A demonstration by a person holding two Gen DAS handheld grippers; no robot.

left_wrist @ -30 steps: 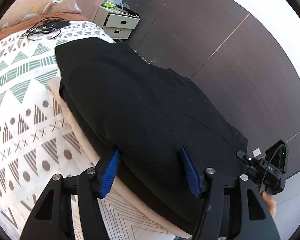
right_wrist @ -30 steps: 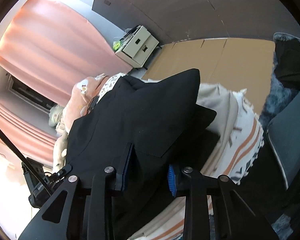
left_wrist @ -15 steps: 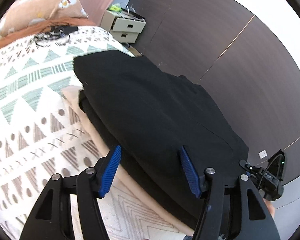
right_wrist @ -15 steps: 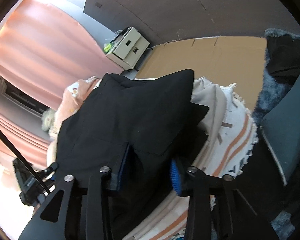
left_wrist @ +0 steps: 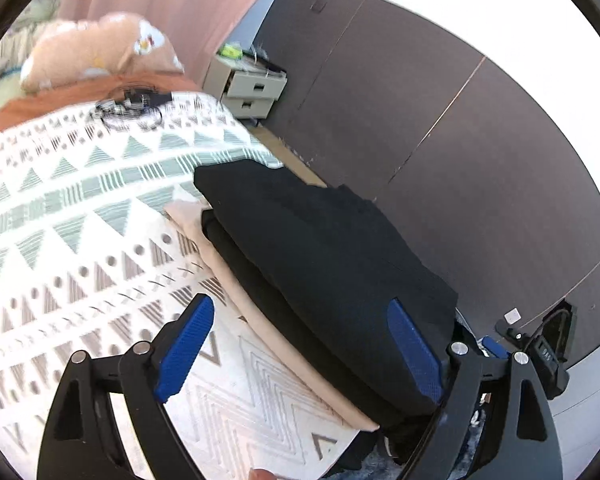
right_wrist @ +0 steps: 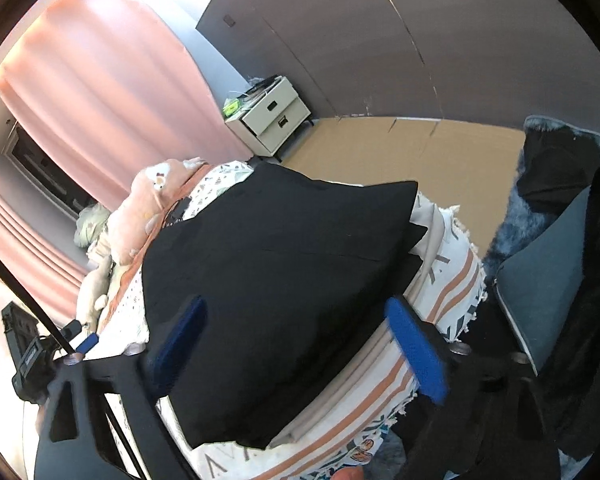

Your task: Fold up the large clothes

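A folded black garment (left_wrist: 324, 256) lies on top of a stack with a beige garment (left_wrist: 236, 280) under it, at the edge of the bed's patterned cover (left_wrist: 80, 240). It also shows in the right wrist view (right_wrist: 276, 264). My left gripper (left_wrist: 300, 356) is open and empty, held back from the stack's near edge. My right gripper (right_wrist: 300, 344) is open and empty, above the garment's near side, blurred by motion.
A white bedside drawer unit (left_wrist: 252, 88) stands by the dark wall panels (left_wrist: 460, 140). A pink pillow (left_wrist: 100, 52) and black cables (left_wrist: 132, 108) lie at the bed's head. A grey furry rug (right_wrist: 516, 220) and grey cushion (right_wrist: 548, 272) lie beside the bed on the wood floor (right_wrist: 400, 148).
Both grippers have opened wider and pulled back from the black garment, which now lies free on the stack. The right gripper had been closed on its edge.
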